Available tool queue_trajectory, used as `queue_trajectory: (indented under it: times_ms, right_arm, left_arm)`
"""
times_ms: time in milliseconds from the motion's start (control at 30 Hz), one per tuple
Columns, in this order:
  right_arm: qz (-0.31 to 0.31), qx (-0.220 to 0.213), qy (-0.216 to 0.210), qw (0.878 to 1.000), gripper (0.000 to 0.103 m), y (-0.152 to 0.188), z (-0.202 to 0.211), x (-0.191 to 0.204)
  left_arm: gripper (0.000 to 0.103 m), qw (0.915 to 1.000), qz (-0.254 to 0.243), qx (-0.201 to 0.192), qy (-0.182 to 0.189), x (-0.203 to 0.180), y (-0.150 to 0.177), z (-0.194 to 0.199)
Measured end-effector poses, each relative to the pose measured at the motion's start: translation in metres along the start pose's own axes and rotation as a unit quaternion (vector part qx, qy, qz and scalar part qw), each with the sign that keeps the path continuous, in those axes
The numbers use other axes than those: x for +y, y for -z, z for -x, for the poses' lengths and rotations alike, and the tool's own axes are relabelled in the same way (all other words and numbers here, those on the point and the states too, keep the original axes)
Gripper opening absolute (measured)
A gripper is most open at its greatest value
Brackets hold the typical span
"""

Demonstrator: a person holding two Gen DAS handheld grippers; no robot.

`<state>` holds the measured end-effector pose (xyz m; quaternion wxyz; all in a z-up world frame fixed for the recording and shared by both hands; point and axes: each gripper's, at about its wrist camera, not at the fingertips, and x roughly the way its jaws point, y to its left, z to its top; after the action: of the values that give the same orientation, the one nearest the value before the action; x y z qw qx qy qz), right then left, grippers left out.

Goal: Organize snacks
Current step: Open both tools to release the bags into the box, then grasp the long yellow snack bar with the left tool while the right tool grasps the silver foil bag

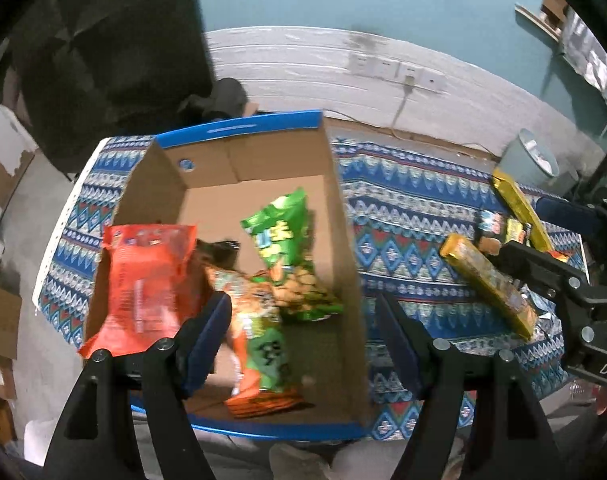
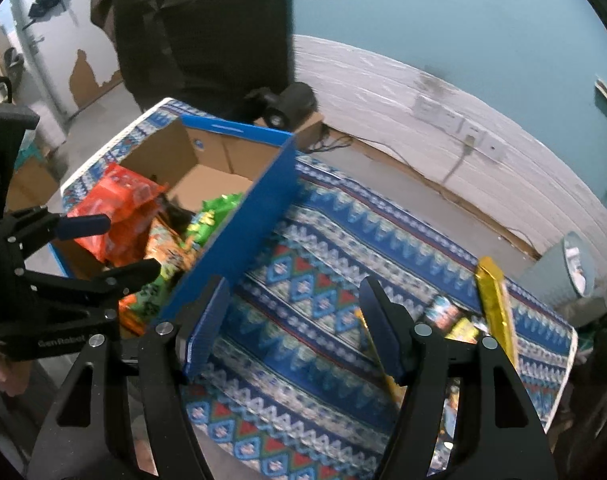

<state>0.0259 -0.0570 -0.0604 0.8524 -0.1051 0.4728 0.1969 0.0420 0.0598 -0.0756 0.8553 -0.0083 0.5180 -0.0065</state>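
A cardboard box (image 1: 259,160) with blue outer walls stands on the patterned table. Inside lie an orange-red bag (image 1: 143,276), a green bag (image 1: 287,252) and an orange-green bag (image 1: 259,344). My left gripper (image 1: 303,336) is open and empty above the box's near half. My right gripper (image 2: 295,320) is open and empty over the cloth, just right of the box's blue wall (image 2: 239,236). Yellow snack bars (image 1: 491,280) and a gold packet (image 1: 519,208) lie on the table's right side; the gold packet (image 2: 495,304) also shows in the right wrist view.
A blue patterned cloth (image 2: 311,276) covers the table. Small snack packs (image 2: 447,312) lie near the right edge. A grey bin (image 1: 531,156) stands beyond the table. A white wall with sockets (image 1: 395,68) runs behind. A dark-clothed person (image 2: 203,32) stands at the far side.
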Motion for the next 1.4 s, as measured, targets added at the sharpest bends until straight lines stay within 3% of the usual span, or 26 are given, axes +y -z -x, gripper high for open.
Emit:
queue_trajectory:
  times_ms: [667,1167,1400]
  right_arm:
    - [-0.084,0.017,0.066,0.994,0.073,0.069,0.037,-0.107]
    - [-0.147,0.051,0.099,0.983,0.073,0.123,0.029,-0.182]
    - [-0.160,0.076,0.101,0.979,0.073,0.142,0.012,-0.199]
  left_arm:
    - [0.078,0.9941,-0.091,0.050,0.031,-0.120,-0.001,-0.025]
    - [0.078,0.9902,-0.066,0.109,0.058,-0.185,-0.007,-0.073]
    - [0.078,0.9885,-0.062,0.128,0.052,-0.212,-0.008,-0.096]
